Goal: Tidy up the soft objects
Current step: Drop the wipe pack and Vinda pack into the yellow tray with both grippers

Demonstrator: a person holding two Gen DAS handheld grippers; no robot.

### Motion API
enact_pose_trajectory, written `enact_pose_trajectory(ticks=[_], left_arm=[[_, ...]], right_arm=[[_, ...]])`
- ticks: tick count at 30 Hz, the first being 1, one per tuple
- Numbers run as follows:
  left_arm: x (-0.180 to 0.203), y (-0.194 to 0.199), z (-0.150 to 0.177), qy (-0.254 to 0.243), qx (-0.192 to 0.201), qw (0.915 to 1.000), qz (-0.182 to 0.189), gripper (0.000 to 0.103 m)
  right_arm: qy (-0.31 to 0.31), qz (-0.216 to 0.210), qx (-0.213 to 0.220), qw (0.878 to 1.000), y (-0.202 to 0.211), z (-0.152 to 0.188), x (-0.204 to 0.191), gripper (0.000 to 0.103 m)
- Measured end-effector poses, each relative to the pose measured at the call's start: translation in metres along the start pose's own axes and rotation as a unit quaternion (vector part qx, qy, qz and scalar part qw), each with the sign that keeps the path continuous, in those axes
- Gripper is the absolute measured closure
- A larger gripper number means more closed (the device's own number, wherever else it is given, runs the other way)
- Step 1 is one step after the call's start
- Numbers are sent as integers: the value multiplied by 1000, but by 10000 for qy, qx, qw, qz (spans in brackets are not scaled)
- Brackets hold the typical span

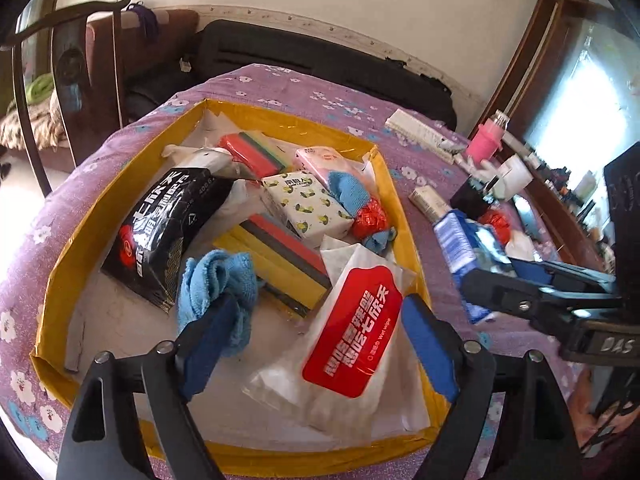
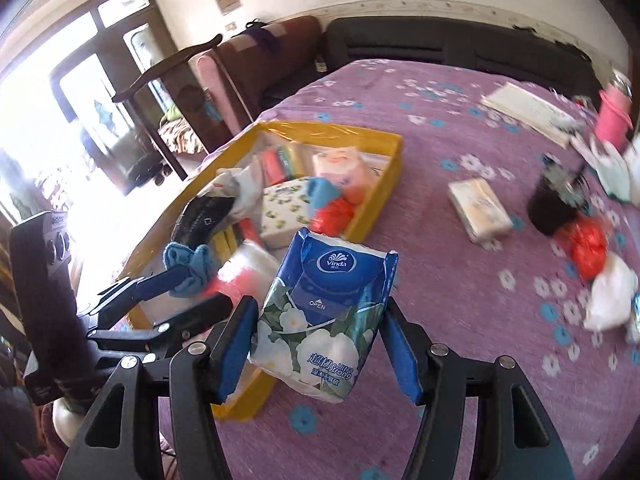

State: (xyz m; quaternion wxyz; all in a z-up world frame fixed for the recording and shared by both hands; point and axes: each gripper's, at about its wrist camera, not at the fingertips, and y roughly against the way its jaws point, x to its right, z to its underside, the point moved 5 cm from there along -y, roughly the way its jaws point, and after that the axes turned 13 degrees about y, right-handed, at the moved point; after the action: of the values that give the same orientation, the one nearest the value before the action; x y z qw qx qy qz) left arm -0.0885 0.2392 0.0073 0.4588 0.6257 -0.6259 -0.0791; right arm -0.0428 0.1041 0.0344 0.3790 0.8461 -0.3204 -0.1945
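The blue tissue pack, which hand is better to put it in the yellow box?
The right. Its gripper is already shut on the blue tissue pack, beside the yellow box. The left gripper is open over the wet wipes pack, holding nothing.

Glossy plastic wet-wipe pack [image 1: 352,332], fluffy blue cloth [image 1: 218,280], matt woven purple tablecloth [image 2: 460,264]

crowded tray [image 1: 60,264], bare cloth [image 2: 440,320] (right side)
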Motion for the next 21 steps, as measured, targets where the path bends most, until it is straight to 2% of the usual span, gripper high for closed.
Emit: enact_pose_trajectory(ticks=[5, 8, 13, 15, 21], left_arm=[[-25, 23, -15, 633, 217, 9969, 403, 19], [-40, 40, -24, 880, 457, 9939, 474, 19], [-50, 65, -33, 1014, 806, 9878, 863, 18], [-52, 69, -34, 1009, 866, 9863, 979, 18], [-64, 76, -38, 956, 904, 9861, 1017, 18]], right_arm=[[126, 34, -61, 9999, -15, -14, -4, 37], [99, -54, -101, 9999, -27, -27, -6, 37], [190, -157, -113, 9996, -56, -62, -8, 37], [186, -343, -146, 9991, -70, -77, -9, 36], [397, -260, -420, 9980, -116, -110, -21, 36]])
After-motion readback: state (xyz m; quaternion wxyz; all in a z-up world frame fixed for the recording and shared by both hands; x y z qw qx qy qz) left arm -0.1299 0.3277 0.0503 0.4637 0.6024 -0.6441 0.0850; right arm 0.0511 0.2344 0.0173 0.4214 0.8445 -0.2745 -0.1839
